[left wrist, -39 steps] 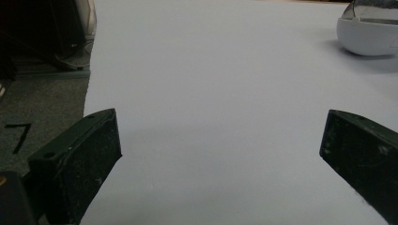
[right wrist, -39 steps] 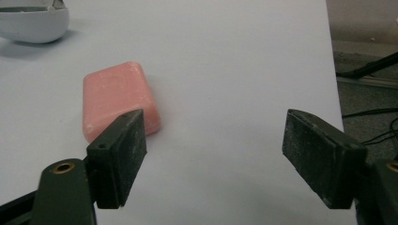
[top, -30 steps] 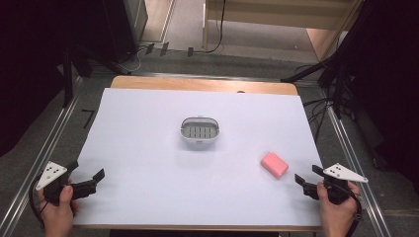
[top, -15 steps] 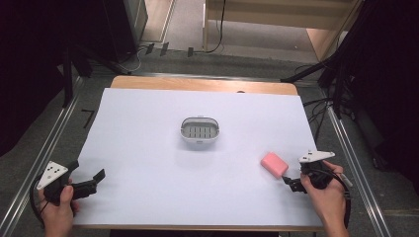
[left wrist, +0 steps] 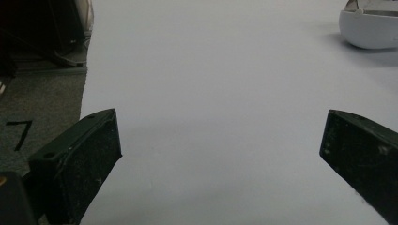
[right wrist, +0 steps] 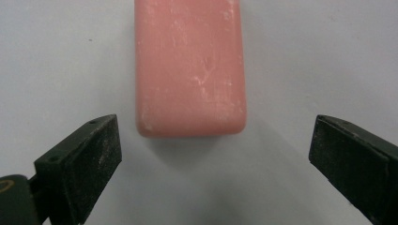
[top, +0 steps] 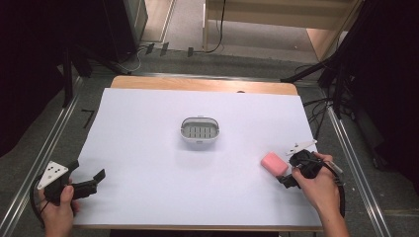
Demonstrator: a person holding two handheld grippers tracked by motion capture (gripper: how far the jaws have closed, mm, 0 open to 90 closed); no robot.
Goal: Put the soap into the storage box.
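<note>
Hovering gripper: right gripper (top: 285, 177) just beside the soap, jaws just opened wide, nothing between them
Soap: pink bar (right wrist: 189, 65) on white table (top: 148, 143), right of dish (top: 199, 130)
Left gripper (top: 94, 180): wide, empty, left of dish

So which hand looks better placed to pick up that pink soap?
The right. Its gripper has just been opening, fingers wide and lined up with the soap just ahead, not touching. The left gripper sits far off at the table's other corner.

One pink rectangular soap bar (top: 273, 164) lies on the white tabletop (top: 148, 128). One small white oval slotted dish (top: 199, 130) stands there too. Two black handheld grippers are present.
</note>
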